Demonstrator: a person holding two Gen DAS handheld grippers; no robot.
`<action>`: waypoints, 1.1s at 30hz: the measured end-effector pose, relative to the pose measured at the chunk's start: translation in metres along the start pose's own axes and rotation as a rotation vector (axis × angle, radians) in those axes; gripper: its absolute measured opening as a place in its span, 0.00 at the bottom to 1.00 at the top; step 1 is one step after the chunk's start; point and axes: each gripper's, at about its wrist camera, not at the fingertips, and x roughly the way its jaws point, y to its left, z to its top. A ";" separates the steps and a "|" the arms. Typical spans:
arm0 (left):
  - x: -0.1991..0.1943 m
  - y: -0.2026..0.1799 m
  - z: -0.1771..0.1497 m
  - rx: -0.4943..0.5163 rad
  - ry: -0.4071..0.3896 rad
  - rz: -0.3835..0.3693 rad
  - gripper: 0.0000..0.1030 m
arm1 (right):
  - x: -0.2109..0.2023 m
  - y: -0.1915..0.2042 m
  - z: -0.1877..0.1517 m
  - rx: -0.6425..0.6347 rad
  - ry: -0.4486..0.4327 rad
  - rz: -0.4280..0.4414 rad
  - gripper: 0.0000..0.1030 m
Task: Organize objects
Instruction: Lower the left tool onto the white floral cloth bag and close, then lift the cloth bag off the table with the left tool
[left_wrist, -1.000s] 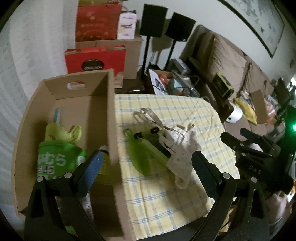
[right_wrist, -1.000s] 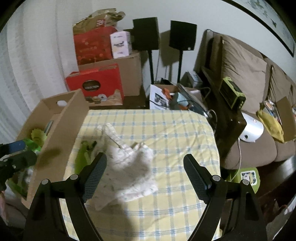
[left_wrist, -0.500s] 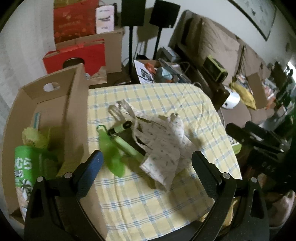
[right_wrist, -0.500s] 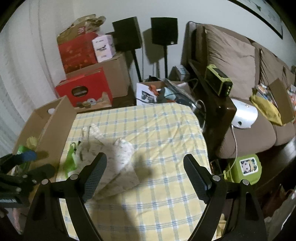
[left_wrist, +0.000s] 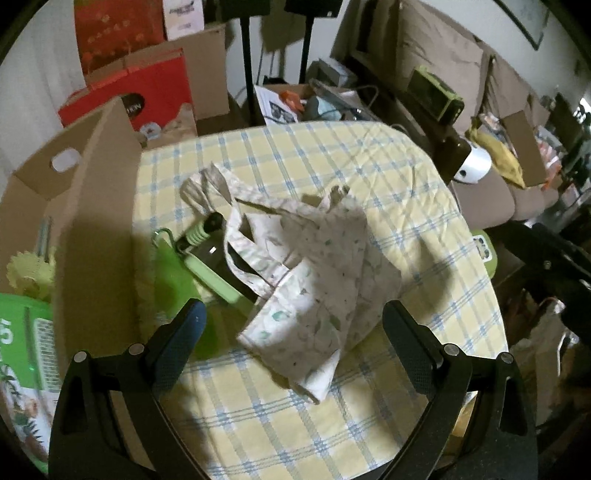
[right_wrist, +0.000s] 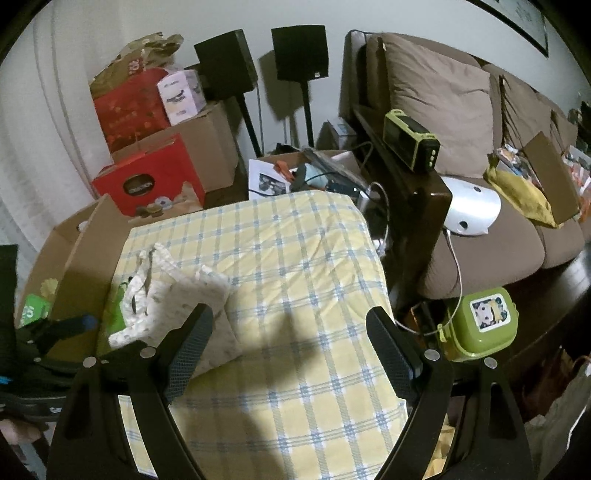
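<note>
A white patterned cloth tote bag (left_wrist: 317, 258) lies crumpled on the yellow checked tablecloth (left_wrist: 406, 192). Its left side covers part of a pale green bar (left_wrist: 210, 273) and a black item. A flat green plastic piece (left_wrist: 173, 273) lies beside them, against the cardboard box (left_wrist: 96, 206). My left gripper (left_wrist: 293, 325) hangs open above the bag's near end, touching nothing. My right gripper (right_wrist: 290, 325) is open over bare tablecloth (right_wrist: 295, 258), with the bag (right_wrist: 177, 288) to its left. The box (right_wrist: 81, 266) holds a green package (left_wrist: 18, 332).
A brown sofa (right_wrist: 461, 110) with a dark wooden armrest (right_wrist: 413, 192) runs along the table's right side. A green lunch box (right_wrist: 480, 325) sits below it. Red boxes (right_wrist: 147, 177), cartons and two black speakers (right_wrist: 299, 51) stand beyond the table's far edge.
My left gripper has swung right from over the box to above the bag and come lower. My right gripper has drifted right, leaving the bag at its left finger.
</note>
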 end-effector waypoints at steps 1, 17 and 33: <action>0.003 0.001 0.000 -0.005 0.006 -0.001 0.93 | 0.001 -0.001 -0.001 0.002 0.002 0.001 0.84; 0.018 -0.003 -0.009 0.029 0.050 0.084 0.48 | 0.016 -0.003 -0.010 0.007 0.037 0.001 0.84; -0.023 -0.016 -0.005 0.059 -0.015 -0.028 0.12 | 0.021 -0.002 -0.014 0.015 0.041 0.009 0.84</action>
